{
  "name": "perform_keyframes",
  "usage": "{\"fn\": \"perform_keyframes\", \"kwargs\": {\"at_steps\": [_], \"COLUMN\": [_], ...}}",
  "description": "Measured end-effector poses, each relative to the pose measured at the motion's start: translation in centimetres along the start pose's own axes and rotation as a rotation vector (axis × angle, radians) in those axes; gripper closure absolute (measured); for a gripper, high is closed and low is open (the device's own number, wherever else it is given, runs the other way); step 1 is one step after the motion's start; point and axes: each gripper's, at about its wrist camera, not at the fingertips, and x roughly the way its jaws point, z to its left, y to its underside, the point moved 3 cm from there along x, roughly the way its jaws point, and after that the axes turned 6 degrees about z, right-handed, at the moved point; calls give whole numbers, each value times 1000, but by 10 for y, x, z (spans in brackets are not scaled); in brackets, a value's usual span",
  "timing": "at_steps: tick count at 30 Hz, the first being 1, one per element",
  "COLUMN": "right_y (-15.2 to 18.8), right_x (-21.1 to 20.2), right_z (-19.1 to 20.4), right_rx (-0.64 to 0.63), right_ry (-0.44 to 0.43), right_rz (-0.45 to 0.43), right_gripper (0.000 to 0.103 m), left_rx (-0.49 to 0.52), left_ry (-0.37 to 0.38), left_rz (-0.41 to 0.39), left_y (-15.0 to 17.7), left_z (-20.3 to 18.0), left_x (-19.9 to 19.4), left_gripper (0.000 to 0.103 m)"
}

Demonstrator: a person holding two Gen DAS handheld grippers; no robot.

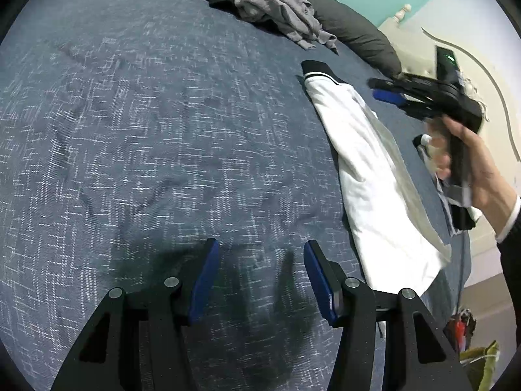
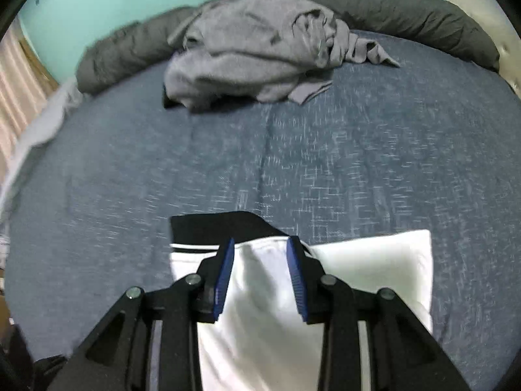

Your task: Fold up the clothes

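A folded white garment (image 1: pixel 368 176) with a black striped band (image 1: pixel 320 70) at its far end lies on the blue bedspread (image 1: pixel 146 130) to the right. My left gripper (image 1: pixel 260 254) hovers open over bare bedspread, left of the garment's near end, with nothing between its blue pads. A hand holds my right gripper (image 1: pixel 386 89) above the bed, just right of the garment's far end. In the right wrist view the white garment (image 2: pixel 374 260) and its black band (image 2: pixel 211 228) lie under my right gripper (image 2: pixel 260 247), whose fingers stand apart without pinching cloth.
A crumpled grey clothes pile (image 2: pixel 254 49) sits at the far side against a long dark pillow (image 2: pixel 407 13) along the teal wall. More dark and grey cloth (image 1: pixel 459 205) lies at the bed's right edge under the hand. Small items lie on the floor (image 1: pixel 465 325).
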Motion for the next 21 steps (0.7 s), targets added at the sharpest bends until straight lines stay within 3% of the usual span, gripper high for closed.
{"fn": "perform_keyframes", "kwargs": {"at_steps": [3,11,16,21], "right_y": [16,69,75,61], "right_x": [-28,-75,-74,-52], "right_z": [-18,-108,-119,-113], "right_rx": [16,174,146,95], "right_ry": [-48,0,40,75], "right_rz": [5,34,38,57], "right_gripper": [70,62,61,60], "left_rx": [20,80,85,131], "left_ry": [12,85,145,134], "left_rz": [5,36,83,127], "left_y": [2,11,18,23], "left_z": [-12,-53,-71,-86], "left_x": [1,12,26,45], "left_gripper": [46,46,46,46]}}
